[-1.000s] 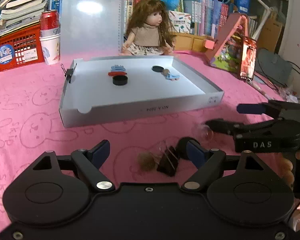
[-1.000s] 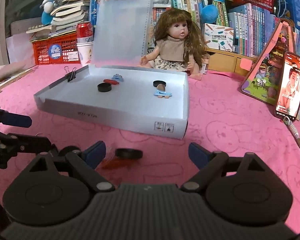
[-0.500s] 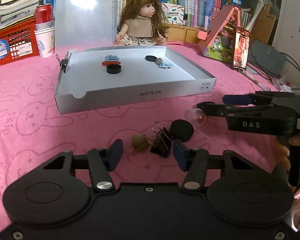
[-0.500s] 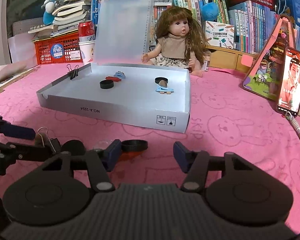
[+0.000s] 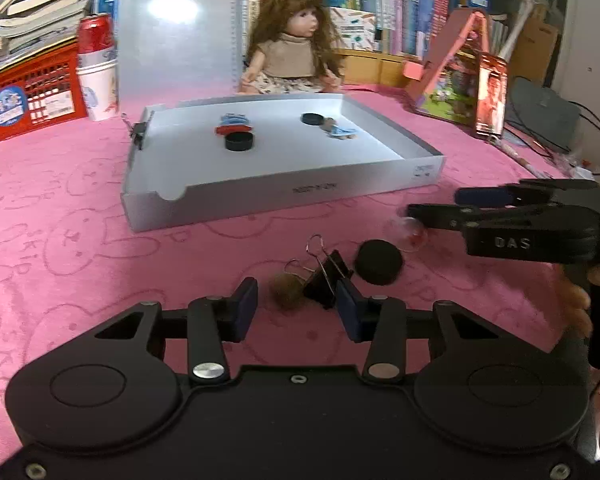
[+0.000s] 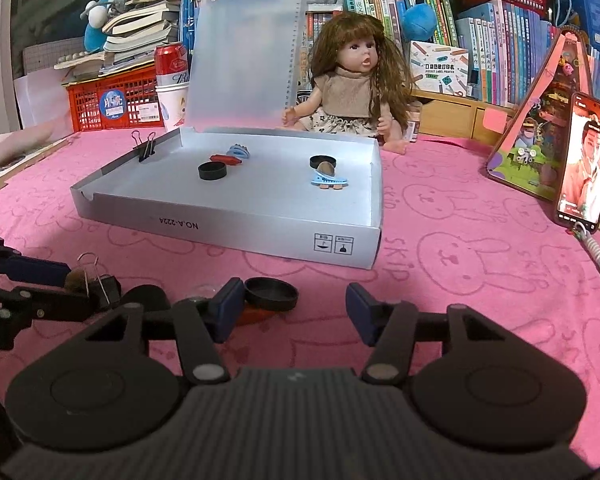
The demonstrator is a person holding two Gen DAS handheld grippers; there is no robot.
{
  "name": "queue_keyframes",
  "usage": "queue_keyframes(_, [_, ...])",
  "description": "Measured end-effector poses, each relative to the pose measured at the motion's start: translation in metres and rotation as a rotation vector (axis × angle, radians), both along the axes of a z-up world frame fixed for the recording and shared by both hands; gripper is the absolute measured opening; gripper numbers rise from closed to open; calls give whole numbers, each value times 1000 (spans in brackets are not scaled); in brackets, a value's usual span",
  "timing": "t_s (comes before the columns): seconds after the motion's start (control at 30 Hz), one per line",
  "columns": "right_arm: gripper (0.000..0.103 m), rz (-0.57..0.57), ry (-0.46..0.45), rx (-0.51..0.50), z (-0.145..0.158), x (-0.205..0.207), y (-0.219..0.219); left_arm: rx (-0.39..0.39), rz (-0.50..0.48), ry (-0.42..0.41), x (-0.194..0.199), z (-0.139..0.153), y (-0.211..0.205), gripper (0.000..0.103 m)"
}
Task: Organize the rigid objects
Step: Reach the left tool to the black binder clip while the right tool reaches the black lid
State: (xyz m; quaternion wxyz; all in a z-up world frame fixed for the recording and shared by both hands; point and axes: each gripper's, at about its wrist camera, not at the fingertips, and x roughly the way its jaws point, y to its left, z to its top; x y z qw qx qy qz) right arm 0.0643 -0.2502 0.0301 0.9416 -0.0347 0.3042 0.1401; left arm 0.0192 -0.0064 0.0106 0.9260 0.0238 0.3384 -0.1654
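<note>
On the pink cloth [image 5: 60, 216], binder clip [image 5: 326, 276] handles point away.

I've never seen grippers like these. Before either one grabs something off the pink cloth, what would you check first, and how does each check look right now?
1. Left gripper lined up on binder clip: ok; its jaws have just been closing.
2. Pads pressing the clip: cannot tell.
3. Brown fuzzy ball clear of that grip: not ok, it sits between the jaws too.
4. Right gripper around black cap: not ok, the cap sits beside its left finger.
5. Grey box open with room: ok.
</note>
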Motion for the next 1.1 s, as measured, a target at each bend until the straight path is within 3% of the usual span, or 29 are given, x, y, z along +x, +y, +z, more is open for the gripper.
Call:
queue_keyframes(0.33, [66,-5,2,7,-1,1,1,27,85,-17,9,2,16,42])
queue_keyframes(0.47, [63,-4,8,16,-1,2,1,-9,64,-5,7,3,15,42])
queue_keyframes(0.77, [58,-6,12,26,-2,3,3,4,18,-104,-11,17,-8,40])
queue_keyframes(0.93, [58,-11,12,31,-2,3,3,-19,-48,-36,-17,15,-14,36])
queue_keyframes(1.1, [58,-15,9,31,-2,2,3,-34,5,27,-7,3,-17,36])
